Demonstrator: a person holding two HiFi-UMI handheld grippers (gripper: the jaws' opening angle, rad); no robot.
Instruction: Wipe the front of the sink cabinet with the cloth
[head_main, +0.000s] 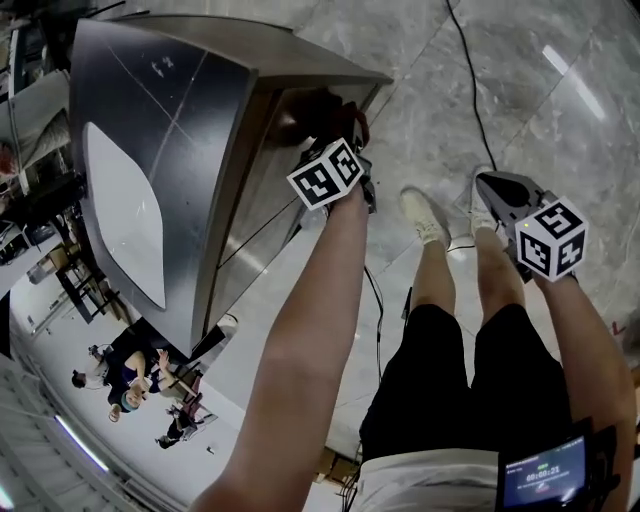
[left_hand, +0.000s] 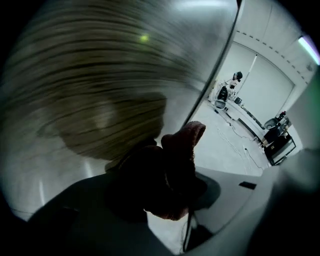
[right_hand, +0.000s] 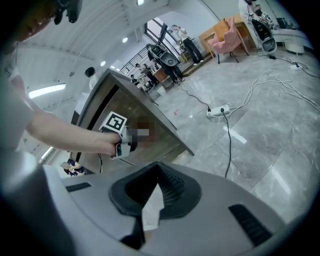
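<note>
Now the left gripper (head_main: 335, 135) is gripping a dark red cloth (head_main: 312, 108), with its jaws closed on the bunched fabric. It is pressing this cloth against the front (head_main: 262, 205) of the steel cabinet (head_main: 150, 90). In the head view the cloth is sitting near twelve o'clock, just under the top edge of the front and close to the cabinet's corner, while the cabinet itself is filling the side from nine to eleven o'clock. In the left gripper view the cloth is covering the jaws, and one fold is sticking up toward one o'clock. The brushed metal of the front is taking the picture from nine to twelve o'clock there and is looking streaked and blurred. The right gripper (head_main: 492, 186) is hanging at three o'clock in the head view, well apart from the cabinet, with its jaws lying together and meeting at the tips. In the right gripper view a pale sliver is showing low between the jaws, and I cannot tell what it is. That view is also showing the left gripper at about ten o'clock, against the cabinet front. A white shoe (head_main: 425, 215) is standing between the two grippers in the head view. A black cable (head_main: 470, 85) is running over the grey floor (head_main: 570, 110) at one o'clock.
</note>
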